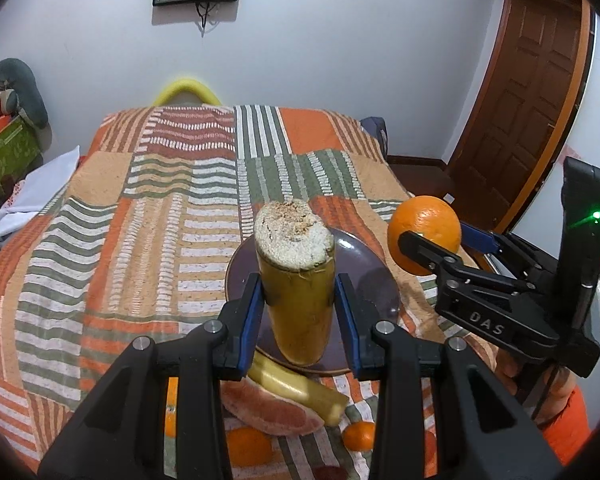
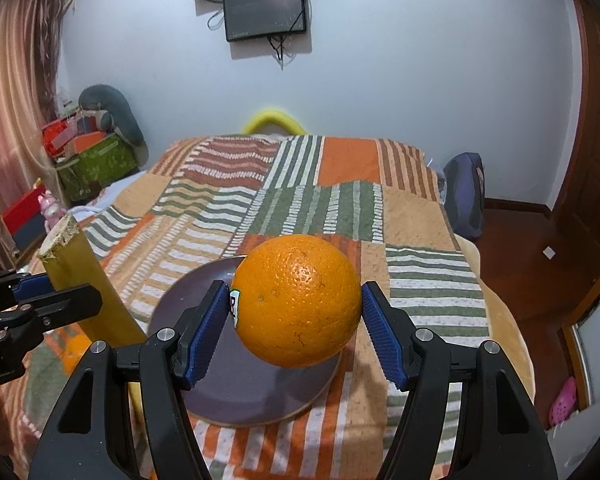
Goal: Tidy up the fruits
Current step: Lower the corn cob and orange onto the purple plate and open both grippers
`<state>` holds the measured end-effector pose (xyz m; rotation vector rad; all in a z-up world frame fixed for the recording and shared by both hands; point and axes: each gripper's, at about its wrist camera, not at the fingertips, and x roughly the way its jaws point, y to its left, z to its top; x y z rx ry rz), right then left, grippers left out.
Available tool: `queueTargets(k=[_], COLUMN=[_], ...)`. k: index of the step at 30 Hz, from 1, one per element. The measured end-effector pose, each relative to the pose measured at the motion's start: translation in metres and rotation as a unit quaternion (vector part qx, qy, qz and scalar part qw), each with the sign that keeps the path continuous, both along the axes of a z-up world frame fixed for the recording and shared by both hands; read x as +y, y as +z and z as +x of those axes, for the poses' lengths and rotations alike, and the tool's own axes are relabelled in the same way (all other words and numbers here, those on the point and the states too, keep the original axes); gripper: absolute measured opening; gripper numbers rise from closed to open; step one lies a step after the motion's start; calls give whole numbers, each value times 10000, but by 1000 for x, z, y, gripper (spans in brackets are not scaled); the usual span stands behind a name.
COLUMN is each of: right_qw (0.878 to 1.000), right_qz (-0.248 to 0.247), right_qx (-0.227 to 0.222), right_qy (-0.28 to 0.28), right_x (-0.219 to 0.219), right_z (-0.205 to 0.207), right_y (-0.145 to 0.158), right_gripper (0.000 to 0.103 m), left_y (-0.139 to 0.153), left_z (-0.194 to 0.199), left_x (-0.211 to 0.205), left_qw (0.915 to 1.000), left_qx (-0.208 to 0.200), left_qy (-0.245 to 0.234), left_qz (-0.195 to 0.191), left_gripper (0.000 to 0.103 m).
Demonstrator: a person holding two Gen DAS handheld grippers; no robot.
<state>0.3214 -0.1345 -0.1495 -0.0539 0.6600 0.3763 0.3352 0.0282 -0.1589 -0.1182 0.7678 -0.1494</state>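
A bed [image 2: 340,184] under a patchwork quilt of orange, green and white stripes fills the room, its head against a pale blue wall [image 2: 420,80]. Two dark screens [image 2: 266,10] hang at 12 o'clock. A panelled wooden door [image 1: 524,92] stands at 2 o'clock, pink curtains [image 2: 8,120] at 9 o'clock.

A patchwork bedspread [image 2: 340,196] in orange, green and white covers the bed. On the white wall hangs a dark screen [image 2: 266,10]. A brown wooden door [image 1: 528,92] stands at the right, green boxes [image 2: 100,164] at the left.
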Motion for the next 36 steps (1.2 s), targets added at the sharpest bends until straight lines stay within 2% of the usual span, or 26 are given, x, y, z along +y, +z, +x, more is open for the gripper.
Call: queueTargets(k=[16,23,32,36], right_qw=[9975,9945,9936,9943], right_qz=[-341,-449,-538,-512], right_qx=[560,854,859,809], right_qy=[271,397,493,468], right_x=[26,33,34,32], right_z=[53,73,73,67], right_y=[-40,-60,-59,-55], right_gripper=[64,64,65,72], left_y=[-44,-51,-68,-65], left_z=[63,86,102,96], left_x=[15,16,16,21], left_qw=[9978,9972,9945,9946], left_qx=[605,654,963,933], left_qy=[70,88,106,168], left_qz=[-255,-352,-390,-420], left_gripper=[35,36,34,34])
